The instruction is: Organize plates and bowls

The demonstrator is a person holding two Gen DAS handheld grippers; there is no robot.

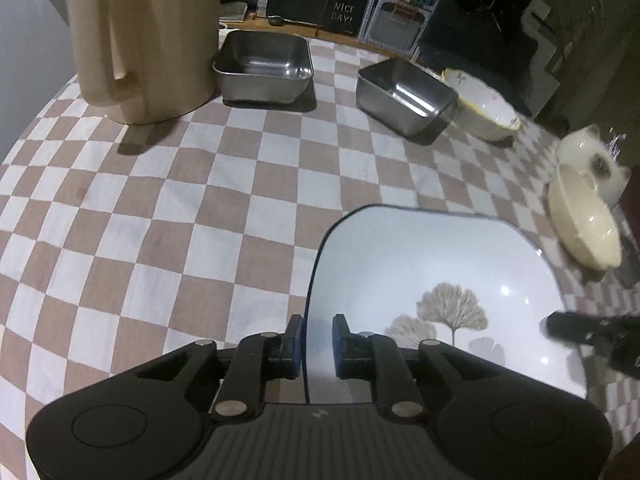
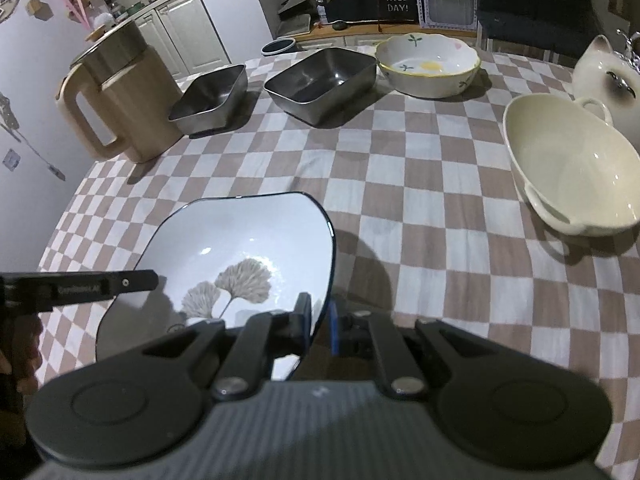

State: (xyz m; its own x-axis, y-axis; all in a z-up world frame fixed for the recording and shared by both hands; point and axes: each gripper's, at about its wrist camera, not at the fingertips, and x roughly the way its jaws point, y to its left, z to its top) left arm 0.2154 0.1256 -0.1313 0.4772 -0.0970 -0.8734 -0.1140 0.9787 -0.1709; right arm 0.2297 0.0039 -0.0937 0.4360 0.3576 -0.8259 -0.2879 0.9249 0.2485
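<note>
While both grippers straddle opposite edges of the same white plate (image 1: 432, 276), the left wrist view shows the left gripper (image 1: 317, 346) with its blue pads standing on either side of the plate's dark left rim; a visible gap lies between the right-hand pad and the rim, so the jaws look slackened rather than clamped, and whether the other pad touches cannot be told. The plate, printed with two pale trees, lies low over the checked tablecloth (image 1: 160, 216), and the tip of the right gripper (image 1: 560, 326) pokes in at its far edge. Farther back stand a beige jug (image 1: 144, 40), two square steel containers (image 1: 264, 66) (image 1: 404, 94), a floral bowl (image 1: 484, 108), a cream handled bowl (image 1: 584, 224) and a cat-shaped pot (image 1: 592, 160). From the right wrist view, the right gripper (image 2: 321, 326) has its jaws nearly closed on the plate's (image 2: 240, 236) right rim, which runs between the pads, so it appears to be gripping it; the left gripper's finger (image 2: 100, 286) reaches in from the left over the opposite side, with part of a hand (image 2: 20, 356) behind it. The same steel containers (image 2: 212, 98) (image 2: 320, 80), floral bowl (image 2: 428, 66) and cream bowl (image 2: 568, 164) sit well apart from the plate, none stacked. The step in hand looks like setting the plate down on the cloth near the front of the table. The next move probably calls for the right gripper to release too, both tools backing off the rim without dragging it, before the bowls are gathered.
</note>
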